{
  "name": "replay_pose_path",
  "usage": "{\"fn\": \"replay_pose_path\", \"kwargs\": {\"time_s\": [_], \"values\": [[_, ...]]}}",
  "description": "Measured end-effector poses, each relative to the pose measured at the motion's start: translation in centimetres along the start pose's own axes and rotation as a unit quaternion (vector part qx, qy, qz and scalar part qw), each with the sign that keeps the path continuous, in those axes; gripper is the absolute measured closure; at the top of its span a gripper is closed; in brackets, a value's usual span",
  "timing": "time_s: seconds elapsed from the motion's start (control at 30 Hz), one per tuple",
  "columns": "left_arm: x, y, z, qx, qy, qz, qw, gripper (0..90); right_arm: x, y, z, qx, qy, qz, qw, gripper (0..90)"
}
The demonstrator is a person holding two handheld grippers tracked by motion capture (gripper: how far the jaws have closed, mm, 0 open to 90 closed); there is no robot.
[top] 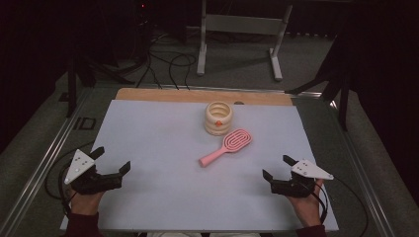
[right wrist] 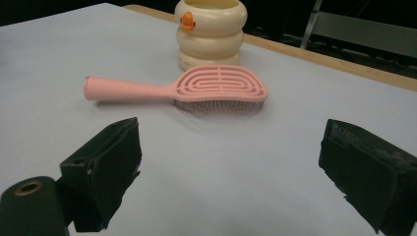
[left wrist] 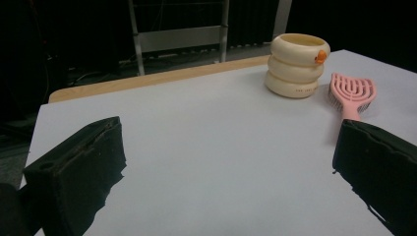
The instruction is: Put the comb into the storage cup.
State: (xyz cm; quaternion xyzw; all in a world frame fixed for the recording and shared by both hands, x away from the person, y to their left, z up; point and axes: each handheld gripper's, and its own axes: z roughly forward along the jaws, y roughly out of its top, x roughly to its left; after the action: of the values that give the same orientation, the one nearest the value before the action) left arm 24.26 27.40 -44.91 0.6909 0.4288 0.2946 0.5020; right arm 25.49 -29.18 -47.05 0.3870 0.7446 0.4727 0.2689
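- Two grippers sit low on the white sheet (top: 163,207) in the high view, one at each near corner. The left gripper (top: 113,161) has its jaws spread wide and holds nothing. The right gripper (top: 277,168) is wide apart too, with nothing in it.
- The pink brush (top: 226,146) lies flat near the middle of the sheet, well apart from both grippers. Its head points at the cream cup (top: 218,117), which stands upright just behind it, near the far wooden edge (top: 163,94).
- In the left gripper view, the two black jaws stand far apart over bare white sheet (left wrist: 206,162). The cream cup (left wrist: 296,66) is up at the far right, and the pink brush (left wrist: 352,92) lies just beside it.
- In the right gripper view, the jaws gape wide. The pink brush (right wrist: 196,89) lies straight ahead, bristles down, handle to the left. The cream cup (right wrist: 211,33) stands close behind the brush head, with a small orange mark on its top ring.
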Motion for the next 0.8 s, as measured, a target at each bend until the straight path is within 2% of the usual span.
{"fn": "replay_pose_path", "kwargs": {"time_s": [0.23, 0.8], "values": [[0.07, -0.01, -0.21, -0.007, 0.010, 0.002, 0.9999, 0.0, 0.28, -0.12, 0.22, 0.001, 0.005, -0.001, 1.0000, 8.7], [-0.21, 0.01, 0.00, -0.003, 0.010, 0.006, 0.9999, 0.0, 0.80, 0.14, 0.62, 0.005, 0.013, -0.005, 0.9999, 8.8]]}}
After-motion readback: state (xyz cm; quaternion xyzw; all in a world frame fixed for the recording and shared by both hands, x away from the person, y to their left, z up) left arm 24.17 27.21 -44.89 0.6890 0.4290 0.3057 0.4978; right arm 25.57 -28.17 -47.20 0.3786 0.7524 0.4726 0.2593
